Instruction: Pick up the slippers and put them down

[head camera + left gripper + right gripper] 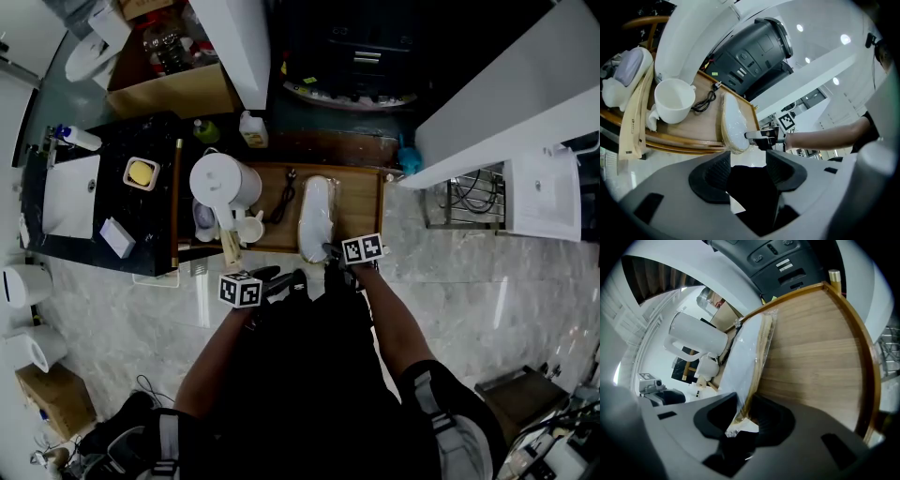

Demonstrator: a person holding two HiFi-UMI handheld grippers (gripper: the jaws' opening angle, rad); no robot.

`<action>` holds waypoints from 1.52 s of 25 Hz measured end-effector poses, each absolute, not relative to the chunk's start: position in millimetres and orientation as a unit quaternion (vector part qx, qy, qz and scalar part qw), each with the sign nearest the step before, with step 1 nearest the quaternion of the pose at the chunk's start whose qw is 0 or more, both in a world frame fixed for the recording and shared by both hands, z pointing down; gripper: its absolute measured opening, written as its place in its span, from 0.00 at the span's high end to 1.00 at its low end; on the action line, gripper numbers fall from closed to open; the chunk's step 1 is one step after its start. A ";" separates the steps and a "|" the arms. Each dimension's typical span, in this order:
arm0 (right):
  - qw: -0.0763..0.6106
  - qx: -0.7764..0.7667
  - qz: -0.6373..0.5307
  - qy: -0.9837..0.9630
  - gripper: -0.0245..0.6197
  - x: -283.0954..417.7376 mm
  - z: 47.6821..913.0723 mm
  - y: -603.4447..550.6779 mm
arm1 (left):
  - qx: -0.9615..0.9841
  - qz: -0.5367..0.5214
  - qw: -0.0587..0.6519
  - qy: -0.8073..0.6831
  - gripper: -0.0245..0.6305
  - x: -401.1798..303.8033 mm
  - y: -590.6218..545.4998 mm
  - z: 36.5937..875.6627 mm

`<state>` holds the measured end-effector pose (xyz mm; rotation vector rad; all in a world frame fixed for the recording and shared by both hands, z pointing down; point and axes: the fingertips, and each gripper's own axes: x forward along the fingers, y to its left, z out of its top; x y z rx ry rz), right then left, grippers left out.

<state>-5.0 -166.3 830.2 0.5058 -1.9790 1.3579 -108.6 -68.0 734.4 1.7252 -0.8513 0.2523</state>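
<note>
A pair of white slippers (314, 217) wrapped in clear plastic lies lengthwise on a wooden tray (361, 202). My right gripper (330, 253) is at the near end of the slippers (743, 362), and its jaws (743, 416) are shut on that end, pinching the sole edge and the wrap. My left gripper (286, 279) hovers just off the tray's front edge, to the left of the right one. It is open (747, 164) with nothing between its pads. In the left gripper view the slippers (733, 122) and the right gripper (754, 136) are both visible.
A white kettle (223, 180), a white cup (249, 228) and a black cord (281, 202) share the tray's left half. A black counter with a sink (70, 192) stands to the left, and a white cabinet (506, 103) to the right. The floor is pale marble.
</note>
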 end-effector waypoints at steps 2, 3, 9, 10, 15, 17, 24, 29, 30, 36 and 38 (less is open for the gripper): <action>0.335 0.199 0.519 -0.760 0.79 -5.0 828.4 -166.6 | 0.732 0.107 0.567 -0.363 0.61 -110.0 -64.5 735.9; 0.333 0.200 0.518 -0.762 0.80 -5.2 827.1 -166.5 | 0.732 0.107 0.567 -0.363 0.61 -109.9 -63.2 736.2; 0.309 0.195 0.513 -0.777 0.82 -10.0 812.5 -164.7 | 0.740 0.113 0.561 -0.354 0.61 -104.1 -63.7 735.5; 0.304 0.195 0.514 -0.778 0.82 -10.3 810.0 -164.0 | 0.741 0.112 0.560 -0.353 0.61 -103.0 -64.4 735.4; 0.270 0.201 0.519 -0.786 0.82 -11.5 792.4 -163.1 | 0.749 0.110 0.552 -0.348 0.61 -99.7 -67.6 730.5; 0.259 0.201 0.516 -0.791 0.82 -11.4 783.4 -162.0 | 0.753 0.106 0.547 -0.350 0.61 -100.4 -69.2 727.7; 0.206 0.197 0.488 -0.825 0.82 -11.4 724.4 -159.3 | 0.772 0.080 0.520 -0.356 0.61 -104.0 -79.1 700.2; 0.186 0.197 0.470 -0.840 0.82 -6.7 696.1 -152.7 | 0.784 0.060 0.500 -0.363 0.61 -108.2 -86.1 681.8; 0.182 0.198 0.467 -0.842 0.82 -6.3 691.4 -151.4 | 0.786 0.059 0.496 -0.364 0.61 -108.8 -87.0 678.9; 0.146 0.210 0.460 -0.850 0.82 0.0 661.4 -137.8 | 0.797 0.043 0.473 -0.372 0.61 -112.1 -84.7 656.2; 0.141 0.211 0.455 -0.853 0.82 0.9 654.6 -133.4 | 0.804 0.043 0.464 -0.371 0.61 -113.0 -83.7 649.7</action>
